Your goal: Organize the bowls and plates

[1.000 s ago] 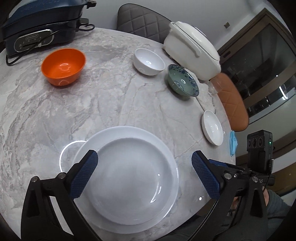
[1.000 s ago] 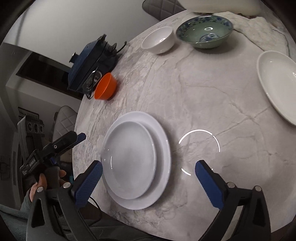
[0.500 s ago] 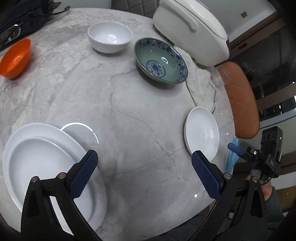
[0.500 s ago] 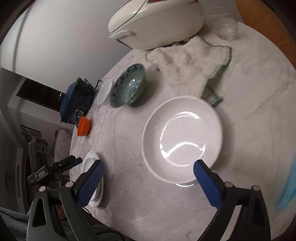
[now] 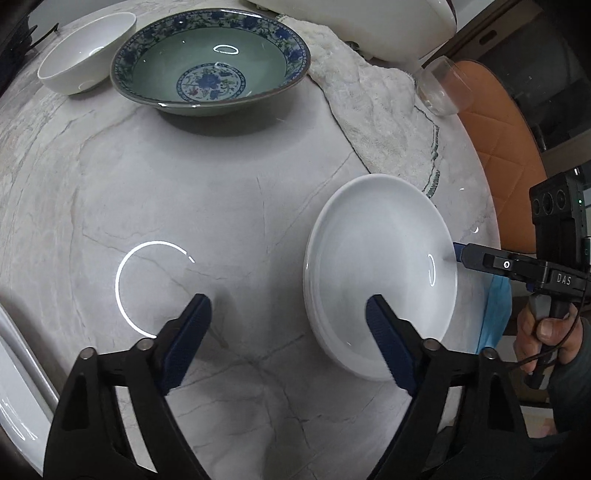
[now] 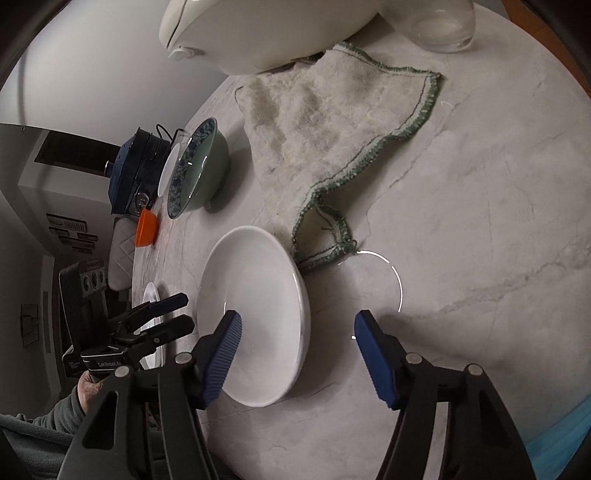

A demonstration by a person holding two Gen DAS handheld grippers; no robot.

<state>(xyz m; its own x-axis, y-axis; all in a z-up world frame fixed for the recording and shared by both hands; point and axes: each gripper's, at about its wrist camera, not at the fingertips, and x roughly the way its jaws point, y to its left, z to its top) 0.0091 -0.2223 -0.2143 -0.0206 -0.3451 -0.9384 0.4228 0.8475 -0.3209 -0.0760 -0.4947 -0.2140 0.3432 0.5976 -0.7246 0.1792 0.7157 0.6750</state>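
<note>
A small white plate (image 5: pixel 380 273) lies on the marble table (image 5: pixel 221 206) near its right edge. My left gripper (image 5: pixel 286 310) hangs over the plate's left rim, its jaws closing, with the rim between the pads and untouched. In the right wrist view the same plate (image 6: pixel 255 314) has its right rim between the closing jaws of my right gripper (image 6: pixel 297 325), whose pads stand clear of it. Farther back sit a green bowl with a blue pattern (image 5: pixel 210 62), a white bowl (image 5: pixel 85 51) and an orange bowl (image 6: pixel 147 227). Two stacked large white plates (image 5: pixel 11 369) show at the left.
A white towel (image 5: pixel 376 110) lies just behind the small plate, with a glass (image 5: pixel 443 85) and a white rice cooker (image 6: pixel 277 29) beyond it. A blue face mask (image 5: pixel 495 314) hangs at the table's edge. A dark blue electric pan (image 6: pixel 129 173) stands at the far side.
Both grippers have swept from the stacked large plates across the table to the small white plate. Their jaws have narrowed around its opposite rims.
</note>
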